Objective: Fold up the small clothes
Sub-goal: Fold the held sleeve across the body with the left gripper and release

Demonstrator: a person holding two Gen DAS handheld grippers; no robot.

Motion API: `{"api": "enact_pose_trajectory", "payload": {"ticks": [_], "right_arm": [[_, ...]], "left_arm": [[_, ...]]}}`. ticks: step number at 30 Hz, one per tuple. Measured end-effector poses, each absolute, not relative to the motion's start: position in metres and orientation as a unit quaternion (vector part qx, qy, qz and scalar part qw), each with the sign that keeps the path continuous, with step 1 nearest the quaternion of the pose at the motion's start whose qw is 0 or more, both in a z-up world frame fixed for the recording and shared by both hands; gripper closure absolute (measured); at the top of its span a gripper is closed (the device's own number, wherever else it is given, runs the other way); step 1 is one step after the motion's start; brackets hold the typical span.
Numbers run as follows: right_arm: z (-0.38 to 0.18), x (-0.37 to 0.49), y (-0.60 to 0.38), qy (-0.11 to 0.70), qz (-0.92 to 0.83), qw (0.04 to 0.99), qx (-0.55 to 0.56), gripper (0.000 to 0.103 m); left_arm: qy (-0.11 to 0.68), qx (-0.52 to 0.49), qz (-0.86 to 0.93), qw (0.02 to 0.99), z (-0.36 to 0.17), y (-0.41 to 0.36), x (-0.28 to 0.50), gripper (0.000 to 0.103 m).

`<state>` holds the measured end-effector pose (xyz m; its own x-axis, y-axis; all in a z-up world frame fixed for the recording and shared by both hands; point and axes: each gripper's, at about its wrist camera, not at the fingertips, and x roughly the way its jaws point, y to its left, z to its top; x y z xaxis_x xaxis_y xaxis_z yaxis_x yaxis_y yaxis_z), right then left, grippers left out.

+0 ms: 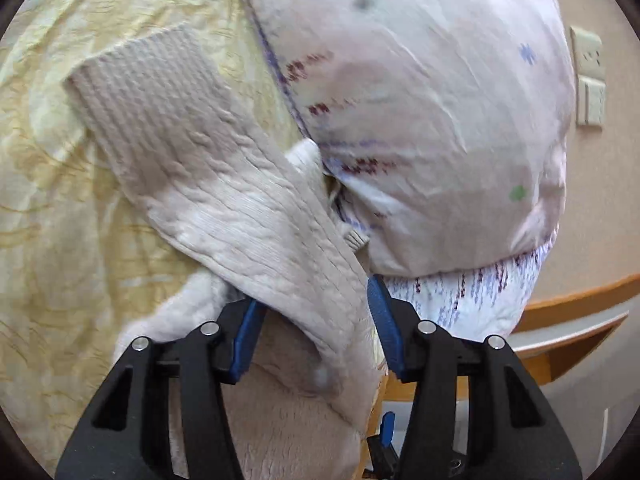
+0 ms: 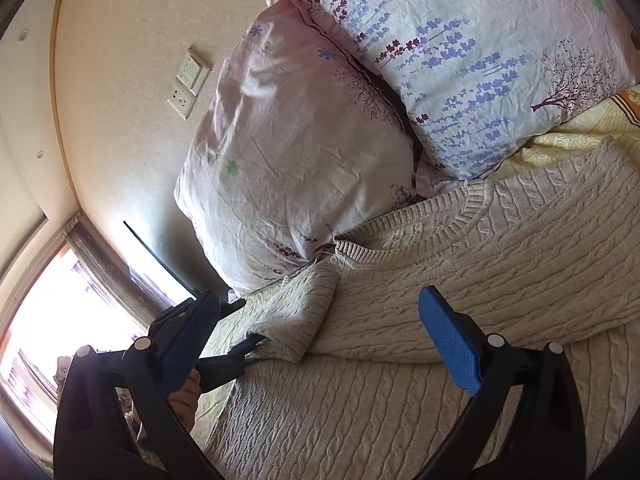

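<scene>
A beige cable-knit sweater (image 2: 460, 280) lies on the bed, its collar toward the pillows and a sleeve folded across its body. In the left wrist view the sleeve (image 1: 224, 184), with its ribbed cuff at the upper left, runs down between the blue pads of my left gripper (image 1: 316, 320). The jaws stand apart around the sleeve fold without pinching it. The left gripper also shows in the right wrist view (image 2: 252, 346), touching the sleeve fold. My right gripper (image 2: 320, 328) is wide open and empty, hovering over the sweater's body.
Two floral pillows (image 2: 304, 152) (image 2: 480, 60) lean at the head of the bed against the wall. A yellow patterned sheet (image 1: 60, 220) covers the bed. A wall switch panel (image 2: 188, 80) and a bright window (image 2: 60, 312) are at the left. A wooden shelf (image 1: 568, 328) stands beside the bed.
</scene>
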<state>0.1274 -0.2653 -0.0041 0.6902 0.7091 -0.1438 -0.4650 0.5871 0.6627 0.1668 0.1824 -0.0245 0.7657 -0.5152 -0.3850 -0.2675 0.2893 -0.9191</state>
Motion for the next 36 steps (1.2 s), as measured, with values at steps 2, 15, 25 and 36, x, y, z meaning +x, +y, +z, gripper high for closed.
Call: {"api": "enact_pose_trajectory", "payload": {"ticks": [2, 15, 25, 36], "right_arm": [[-0.004, 0.127, -0.266, 0.2, 0.339, 0.867, 0.306, 0.002], [0.003, 0.119, -0.274, 0.174, 0.337, 0.87, 0.316, 0.002], [0.017, 0.093, -0.32, 0.069, 0.21, 0.914, 0.341, 0.002], [-0.015, 0.109, -0.374, 0.099, 0.155, 0.871, 0.456, 0.003]], "left_arm": [[0.32, -0.59, -0.055, 0.739, -0.024, 0.197, 0.162, 0.057], [0.286, -0.625, 0.009, 0.726, -0.031, 0.217, 0.158, 0.096], [0.299, -0.447, -0.25, 0.805, 0.049, 0.035, 0.222, 0.096], [0.485, -0.229, -0.337, 0.774, 0.0, -0.118, 0.231, 0.068]]}}
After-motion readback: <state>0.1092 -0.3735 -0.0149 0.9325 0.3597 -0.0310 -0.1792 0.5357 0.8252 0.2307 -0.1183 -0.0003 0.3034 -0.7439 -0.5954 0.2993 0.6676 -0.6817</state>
